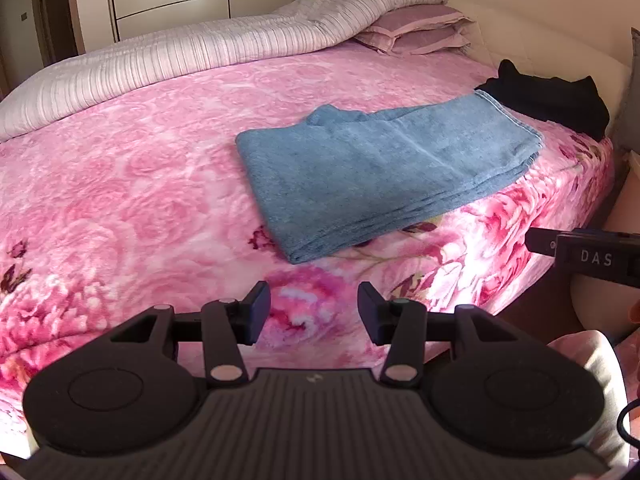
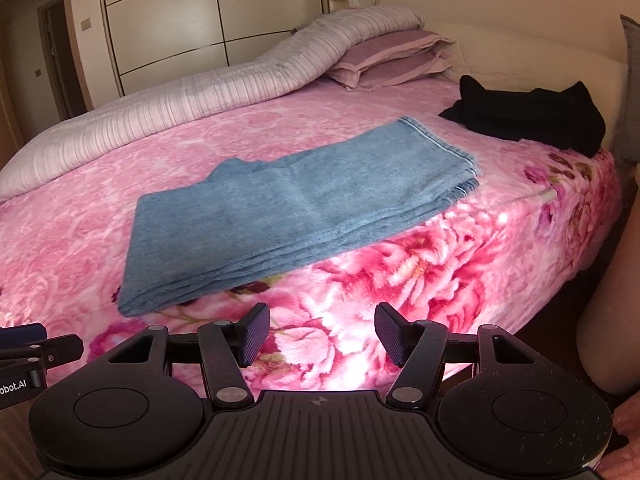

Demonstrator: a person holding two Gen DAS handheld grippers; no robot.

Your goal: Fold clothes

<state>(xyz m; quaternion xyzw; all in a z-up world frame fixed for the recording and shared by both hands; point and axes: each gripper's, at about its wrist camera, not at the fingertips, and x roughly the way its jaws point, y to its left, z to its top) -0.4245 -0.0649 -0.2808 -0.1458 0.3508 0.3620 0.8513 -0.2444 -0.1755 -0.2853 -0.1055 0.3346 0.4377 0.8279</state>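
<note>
Meanwhile both claws, left claw (image 1: 313, 313) and right claw (image 2: 322, 334), gape empty before folded jeans (image 2: 288, 208) near bed edge (image 2: 520, 272).

Folded blue jeans (image 1: 384, 168) lie flat beside a crumpled black garment (image 1: 548, 98).

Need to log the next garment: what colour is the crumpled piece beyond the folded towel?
Black, plain; the crumpled garment shows best in the right wrist view.

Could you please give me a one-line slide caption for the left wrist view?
Open left gripper hovers over the pink floral blanket, facing a folded blue garment and black clothing.
</note>
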